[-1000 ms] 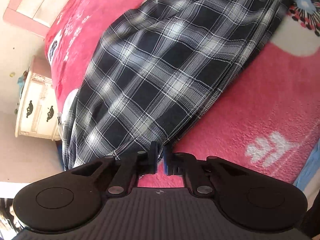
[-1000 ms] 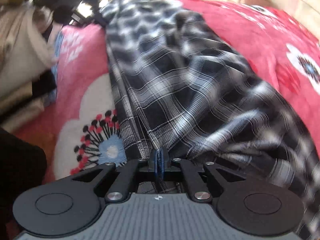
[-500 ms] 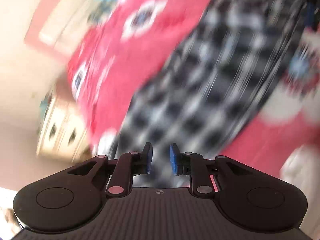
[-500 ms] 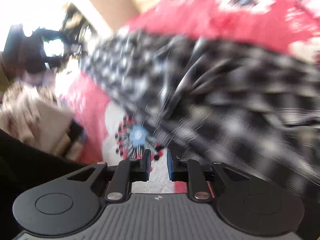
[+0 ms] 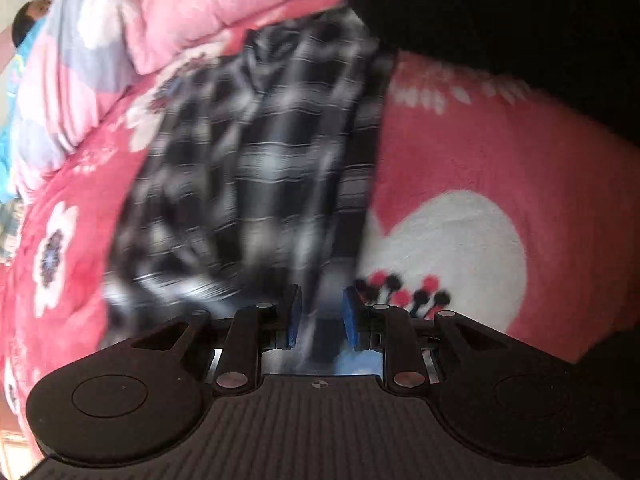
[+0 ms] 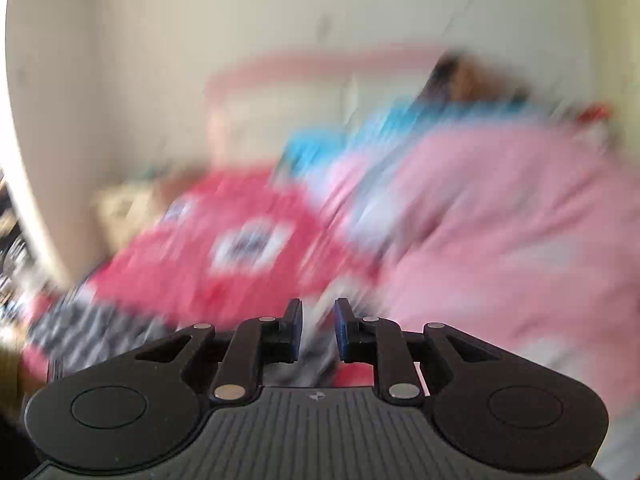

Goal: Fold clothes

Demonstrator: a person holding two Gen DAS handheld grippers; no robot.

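A black-and-white plaid garment (image 5: 260,168) lies in a long, rumpled strip on the red floral blanket (image 5: 460,168), blurred by motion. My left gripper (image 5: 320,312) points down over its near end. Its blue pads stand apart and do not press on the cloth. In the right wrist view only a corner of the plaid garment (image 6: 76,328) shows at the lower left. My right gripper (image 6: 318,328) is raised above the bed with its jaws apart and nothing between them.
A pink quilt (image 5: 208,12) is heaped beyond the garment, also seen as the pink quilt (image 6: 500,220) on the right. A person's head (image 5: 30,16) shows at the far end of the bed. A dark mass (image 5: 500,12) fills the upper right. The headboard (image 6: 300,92) and wall stand behind.
Both grippers were shut on the plaid cloth a second ago; their jaws have opened and let it go. Both have swung away fast, the right one rising to face the headboard.
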